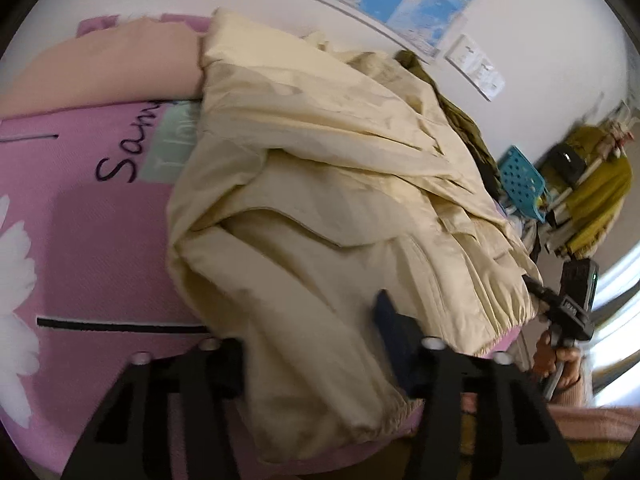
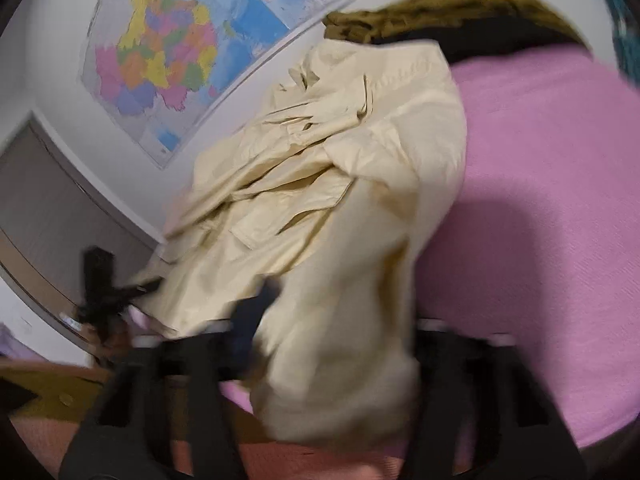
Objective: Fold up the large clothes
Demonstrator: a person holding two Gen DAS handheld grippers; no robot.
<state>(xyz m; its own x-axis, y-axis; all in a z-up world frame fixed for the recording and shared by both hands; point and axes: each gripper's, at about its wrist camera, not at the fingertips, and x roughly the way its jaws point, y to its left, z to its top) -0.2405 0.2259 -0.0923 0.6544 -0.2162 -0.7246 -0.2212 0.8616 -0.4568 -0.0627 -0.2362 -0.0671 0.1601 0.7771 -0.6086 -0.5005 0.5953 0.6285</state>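
A large cream jacket point(image 1: 320, 184) lies crumpled on a pink bed sheet point(image 1: 100, 248). My left gripper point(image 1: 316, 344) is shut on the jacket's hem, which drapes between its fingers and hides the left pad. My right gripper point(image 2: 336, 332) is shut on another part of the jacket point(image 2: 332, 200) near the hem; the cloth covers the gap between its fingers. The right gripper also shows in the left wrist view point(image 1: 536, 284), at the jacket's right edge. The left gripper shows blurred in the right wrist view point(image 2: 132, 292).
A peach pillow point(image 1: 108, 68) lies at the head of the bed. Olive-green clothing point(image 2: 440, 12) lies behind the jacket. A wall map point(image 2: 200, 40) hangs above. A blue perforated basket point(image 1: 520, 180) and a cluttered rack point(image 1: 592, 192) stand beside the bed.
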